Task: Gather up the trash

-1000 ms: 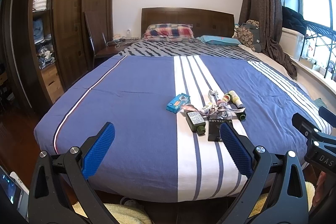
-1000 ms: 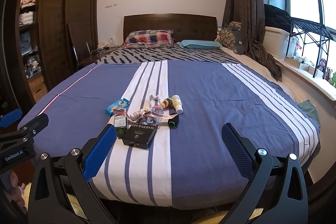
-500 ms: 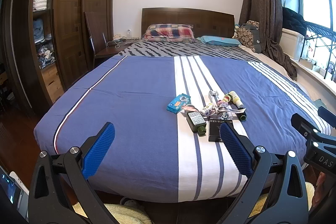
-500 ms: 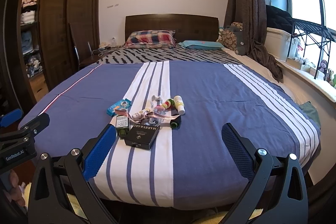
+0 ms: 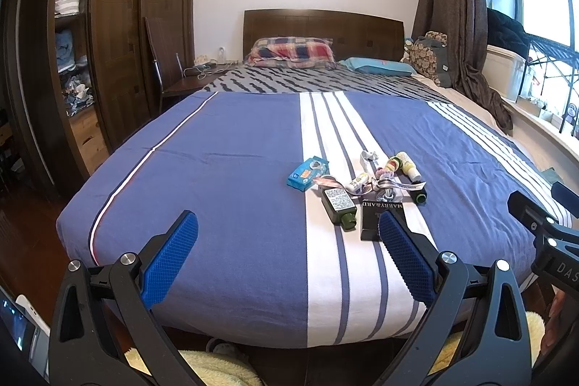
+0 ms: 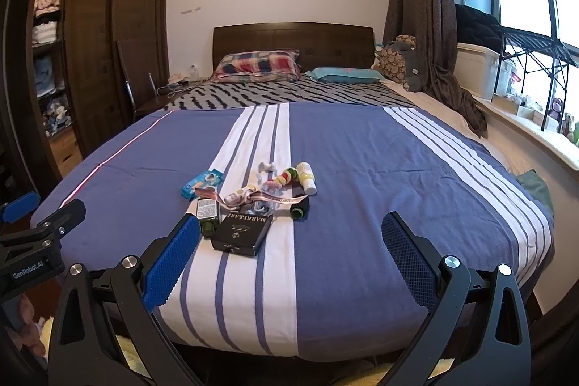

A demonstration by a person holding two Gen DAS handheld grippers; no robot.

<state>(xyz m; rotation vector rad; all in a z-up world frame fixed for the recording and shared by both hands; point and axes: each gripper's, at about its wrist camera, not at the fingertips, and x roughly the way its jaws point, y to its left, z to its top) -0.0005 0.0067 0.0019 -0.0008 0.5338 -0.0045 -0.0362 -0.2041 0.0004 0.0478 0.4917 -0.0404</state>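
On the bed (image 6: 362,169) lay a trash cluster (image 6: 253,201), judged light: stiff black box (image 6: 241,233) to take by its edges, rounded bottles likely slippery; both grippers (image 5: 287,259) (image 6: 289,259) hung empty, jaws apart.

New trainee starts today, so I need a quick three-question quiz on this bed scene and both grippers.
1. True or false: the left gripper is shut on the black box.
2. Which item lies nearest the right gripper: A) blue packet, B) black box, C) white-capped bottle?
3. Fill in: the trash lies on the bed's white ____.

Key: 1 false, both grippers are open; 2 B; 3 stripe.
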